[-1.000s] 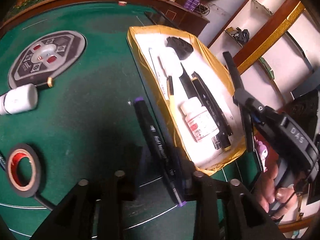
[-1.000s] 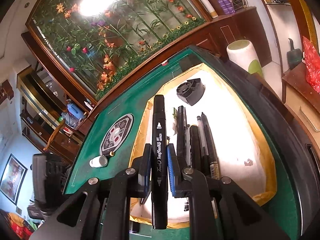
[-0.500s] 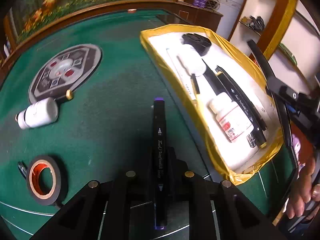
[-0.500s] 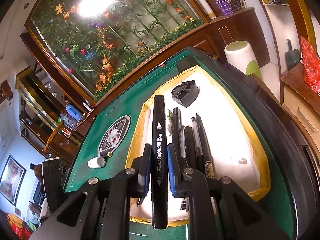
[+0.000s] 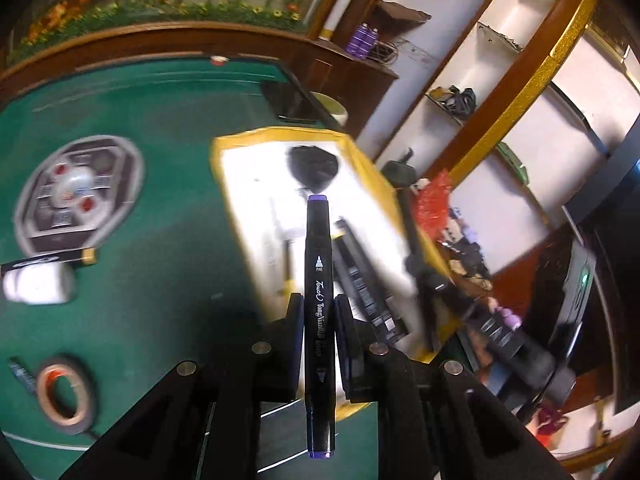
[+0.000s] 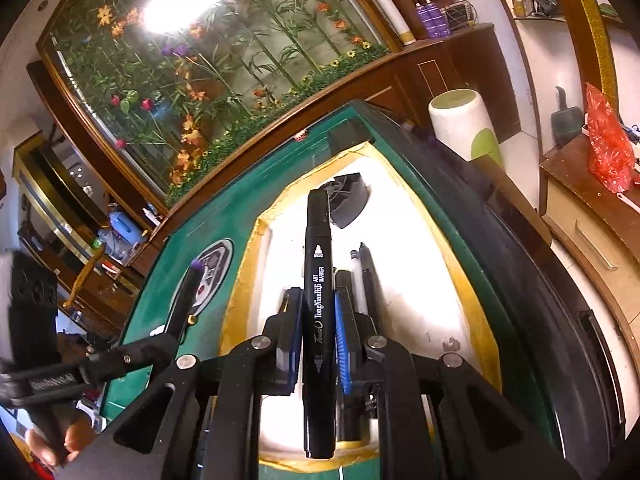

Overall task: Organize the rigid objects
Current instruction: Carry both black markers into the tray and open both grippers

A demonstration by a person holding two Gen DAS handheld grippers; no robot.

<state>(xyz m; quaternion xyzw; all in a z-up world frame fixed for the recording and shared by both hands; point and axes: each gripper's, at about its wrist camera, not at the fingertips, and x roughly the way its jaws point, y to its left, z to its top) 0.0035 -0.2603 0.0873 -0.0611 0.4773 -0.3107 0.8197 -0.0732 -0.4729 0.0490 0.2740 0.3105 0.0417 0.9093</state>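
A: Left wrist view, far left first. White bottle (image 5: 38, 286) lying on its side on the green felt table (image 5: 168, 272), a roll of tape (image 5: 64, 394) nearer the camera. Round grey control panel (image 5: 78, 194) set into the felt beyond them.

B: And the left gripper (image 5: 318, 312)?

A: Fingers pressed onto a purple-capped marker (image 5: 319, 320), pinching it mid-barrel. Marker runs straight along the fingers, clear of the felt, its far cap over the near part of the tray. View is blurred.

B: The tray?

A: Yellow-edged white tray (image 5: 384, 184), right of centre on the table. Black fan-like part (image 5: 314, 168) at its far end, dark pens (image 5: 364, 280) lying lengthwise inside. Too smeared to count them.

B: Right wrist view, same order.

A: A hand (image 6: 48, 444) at lower left holds the other gripper, its purple-tipped marker angled up over the felt. Centre: right gripper (image 6: 318, 320), blue pads clamped on a black art marker (image 6: 319, 312), held lengthwise above the tray's near end, not touching what lies below.

B: Beneath it?

A: Pens side by side just right of the held marker, the black part at the far end, bare white floor on the tray's right half. White and green bin (image 6: 466, 128) beyond the table's right edge
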